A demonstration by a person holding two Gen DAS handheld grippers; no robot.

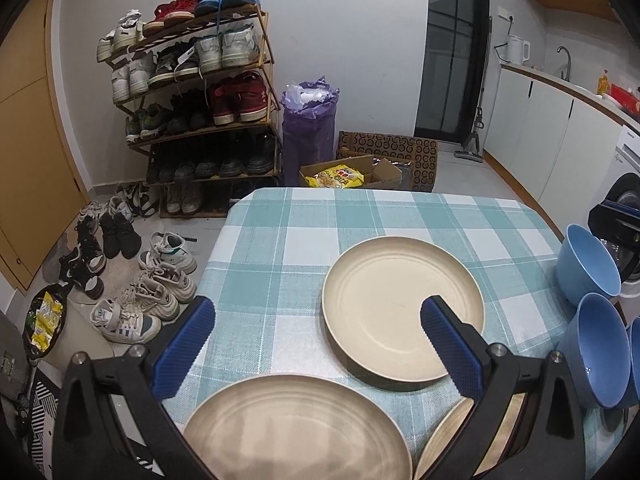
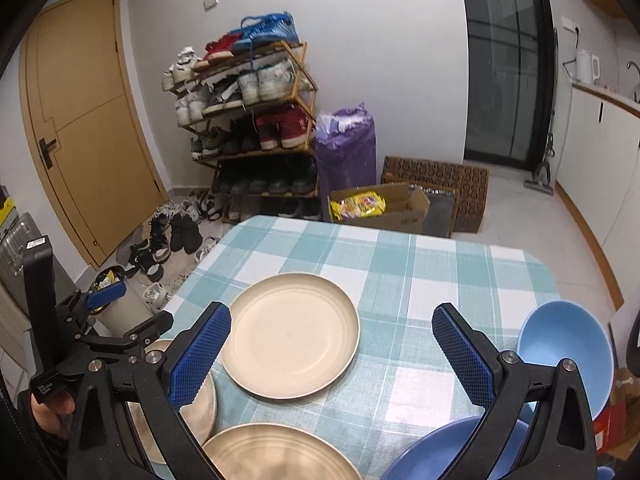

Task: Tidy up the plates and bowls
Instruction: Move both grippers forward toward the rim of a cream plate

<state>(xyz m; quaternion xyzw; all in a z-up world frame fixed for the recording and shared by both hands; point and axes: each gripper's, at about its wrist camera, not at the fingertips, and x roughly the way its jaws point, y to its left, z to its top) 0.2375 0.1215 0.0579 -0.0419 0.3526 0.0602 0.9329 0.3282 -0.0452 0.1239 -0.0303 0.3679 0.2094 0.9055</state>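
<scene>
Jaws: left gripper (image 1: 316, 344) and right gripper (image 2: 332, 354) both spread wide, empty.
Tabletop (image 1: 280, 240): round beige plates (image 1: 402, 312), light-blue bowls (image 1: 588, 260).

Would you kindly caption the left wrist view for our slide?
Open left gripper above beige plates on checked tablecloth, blue bowls alongside.

Home apt, entry + kitchen combo. Wood front door (image 2: 86, 120), packed shoe rack (image 1: 200, 92) w/ more shoes on floor. Kitchen side: white cabinets (image 1: 532, 136), kettle (image 1: 516, 50), faucet (image 1: 565, 60), washing machine (image 1: 624, 216). Checked cloth on bench (image 1: 280, 264).
</scene>
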